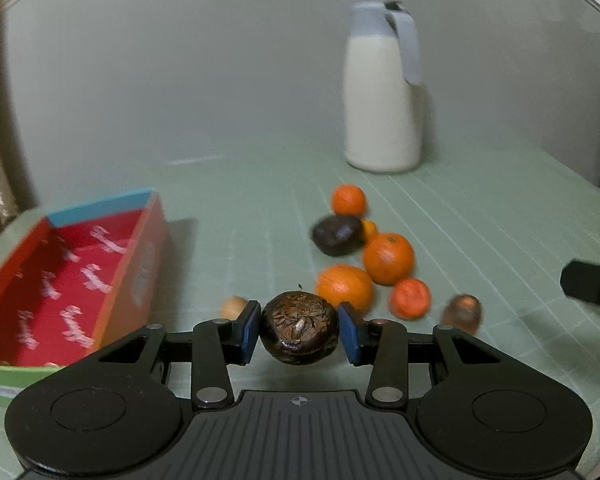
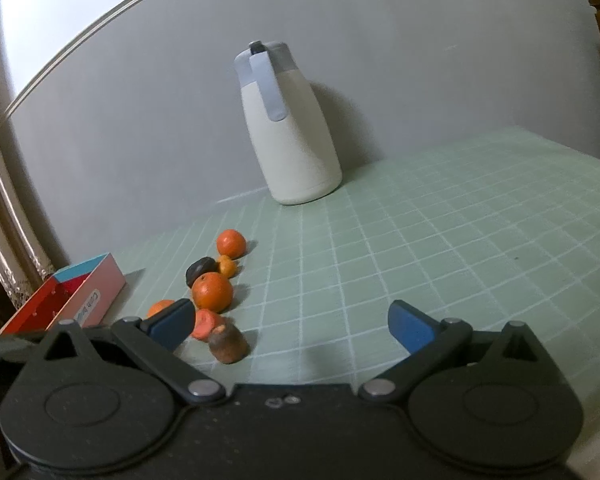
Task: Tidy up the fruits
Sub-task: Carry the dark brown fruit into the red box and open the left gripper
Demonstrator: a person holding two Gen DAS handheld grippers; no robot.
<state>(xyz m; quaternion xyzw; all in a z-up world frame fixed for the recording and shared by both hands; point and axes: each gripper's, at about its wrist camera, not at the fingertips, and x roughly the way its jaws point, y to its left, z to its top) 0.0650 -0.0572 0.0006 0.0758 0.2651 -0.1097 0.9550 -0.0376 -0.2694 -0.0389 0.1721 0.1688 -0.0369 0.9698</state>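
My left gripper is shut on a dark brown round fruit and holds it above the table, right of the red box. Several oranges and another dark fruit lie in a cluster ahead on the green mat. A brown fruit lies to the right, and a small tan one sits by the left finger. My right gripper is open and empty, right of the same cluster, with the brown fruit near its left finger. The red box shows at the left.
A white jug with a blue-grey lid stands at the back by the wall, also in the right wrist view. The green gridded mat covers the table. Part of the right gripper shows at the right edge.
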